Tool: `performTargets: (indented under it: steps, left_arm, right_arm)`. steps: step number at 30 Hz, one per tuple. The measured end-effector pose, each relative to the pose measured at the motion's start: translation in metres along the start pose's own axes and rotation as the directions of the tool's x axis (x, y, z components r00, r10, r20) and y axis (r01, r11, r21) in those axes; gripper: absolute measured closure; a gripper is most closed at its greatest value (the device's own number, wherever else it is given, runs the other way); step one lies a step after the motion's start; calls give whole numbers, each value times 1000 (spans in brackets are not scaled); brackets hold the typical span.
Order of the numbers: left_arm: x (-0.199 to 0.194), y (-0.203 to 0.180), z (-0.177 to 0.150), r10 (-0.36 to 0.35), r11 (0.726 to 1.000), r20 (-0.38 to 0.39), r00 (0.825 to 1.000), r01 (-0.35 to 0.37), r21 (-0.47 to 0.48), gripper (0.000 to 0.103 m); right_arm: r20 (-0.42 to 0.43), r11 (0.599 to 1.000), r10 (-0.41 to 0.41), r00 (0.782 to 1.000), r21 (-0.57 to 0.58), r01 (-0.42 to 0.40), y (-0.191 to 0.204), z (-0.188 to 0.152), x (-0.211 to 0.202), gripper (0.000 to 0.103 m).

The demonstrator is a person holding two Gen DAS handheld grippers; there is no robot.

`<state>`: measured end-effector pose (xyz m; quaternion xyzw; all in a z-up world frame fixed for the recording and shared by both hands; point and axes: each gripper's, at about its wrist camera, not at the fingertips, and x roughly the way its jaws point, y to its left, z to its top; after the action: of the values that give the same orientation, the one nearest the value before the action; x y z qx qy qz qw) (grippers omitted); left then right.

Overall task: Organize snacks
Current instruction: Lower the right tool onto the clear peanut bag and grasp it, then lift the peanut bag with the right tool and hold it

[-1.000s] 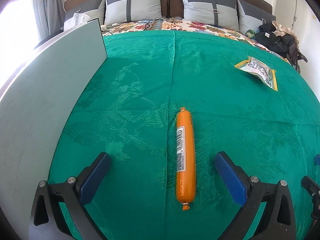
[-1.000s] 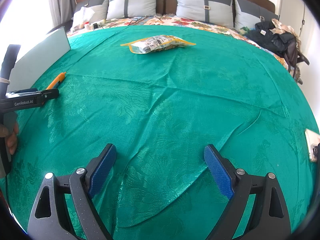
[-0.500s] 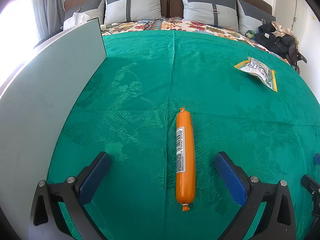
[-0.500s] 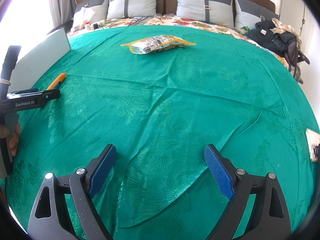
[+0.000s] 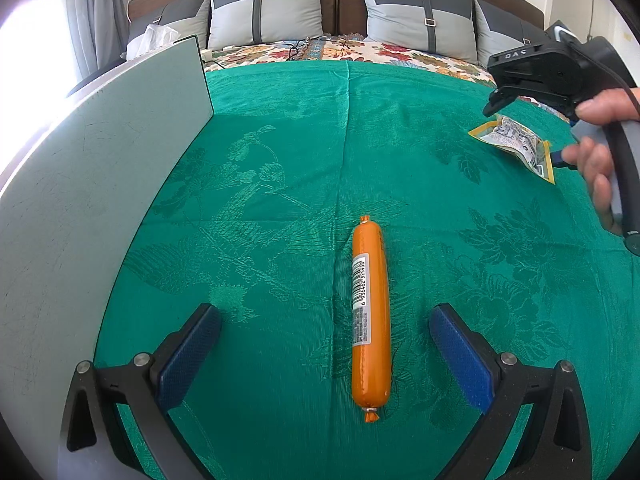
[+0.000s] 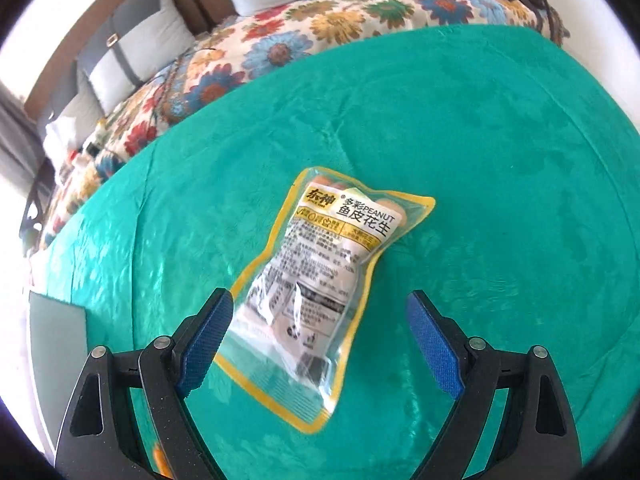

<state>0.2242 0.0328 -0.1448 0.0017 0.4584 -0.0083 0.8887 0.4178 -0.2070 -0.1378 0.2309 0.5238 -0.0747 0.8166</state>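
Right gripper [image 6: 316,344] hovers over peanut bag [image 6: 320,280] lying flat on green bedspread [image 6: 500,160], fingers spread wide. Bag looks light, crinkly, slippery; best pinched across puffed middle. Left gripper [image 5: 324,356] gapes either side of sausage [image 5: 370,312]: firm, slick, likely to roll.

You see an orange sausage [image 5: 370,320] with a white barcode label on a green leaf-patterned bedspread [image 5: 400,140]. The peanut bag [image 6: 320,280] is clear with a yellow border. Your tool pads [image 6: 434,346] are blue, and the pillows [image 5: 266,14] two-tone grey.
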Motion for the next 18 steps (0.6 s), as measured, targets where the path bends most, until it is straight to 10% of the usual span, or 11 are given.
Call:
performTargets:
  steps: [7, 8, 10, 18]
  left_arm:
    - [1, 0, 0, 0, 1000, 0, 1000, 0, 0, 0]
    - [1, -1, 0, 0, 1000, 0, 1000, 0, 0, 0]
    - [0, 0, 0, 0, 1000, 0, 1000, 0, 0, 0]
    - [0, -1, 0, 0, 1000, 0, 1000, 0, 0, 0]
  right_arm:
    - [66, 942, -172, 983, -282, 184, 27, -13, 15, 17]
    - [95, 930, -169, 981, -314, 191, 21, -18, 9, 30]
    - [129, 920, -139, 982, -350, 177, 5, -28, -6, 44]
    - [61, 882, 38, 997, -471, -5, -75, -89, -55, 44]
